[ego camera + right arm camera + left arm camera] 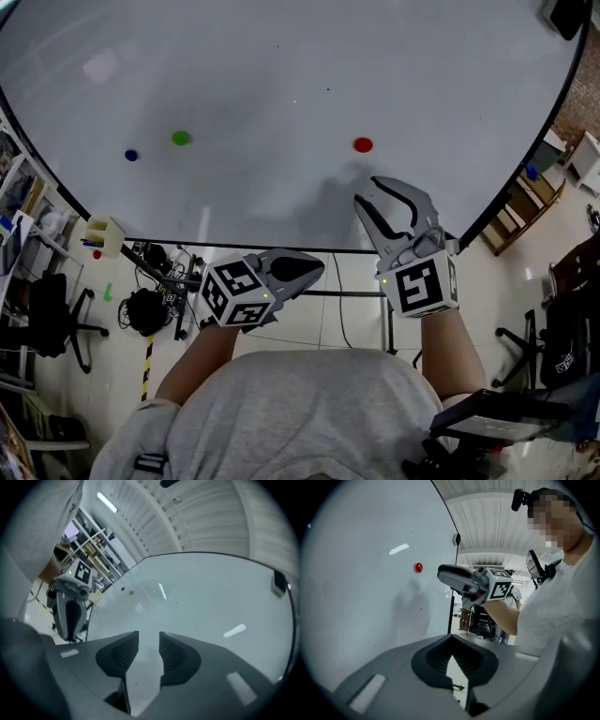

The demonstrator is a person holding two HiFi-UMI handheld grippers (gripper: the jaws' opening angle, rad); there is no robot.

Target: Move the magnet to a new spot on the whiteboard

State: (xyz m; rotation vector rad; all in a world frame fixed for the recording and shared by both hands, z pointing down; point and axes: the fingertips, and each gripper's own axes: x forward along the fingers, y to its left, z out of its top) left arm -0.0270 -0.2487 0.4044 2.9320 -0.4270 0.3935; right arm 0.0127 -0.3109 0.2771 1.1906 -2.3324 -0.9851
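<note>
Head view: red magnet (363,144) stuck on the whiteboard (281,75), right tool (366,189) near it, not touching, jaws spread, empty. Left tool (314,267) pressed together, holding nothing.

White whiteboard (281,75), red magnet (363,144), green magnet (181,138), blue magnet (131,155), b&w square-pattern cubes (232,292), grey shirt (309,412)

The left gripper (314,267) and the right gripper (367,192) are both of grey plastic, with long curved jaws. Each one carries a cube (422,286), white with black square markers, and on it a small green light (384,279). Inside the jaws sit black ribbed pads (123,652). The person wears a light grey short-sleeved shirt (300,412) and a black strap (536,564) across the chest
</note>
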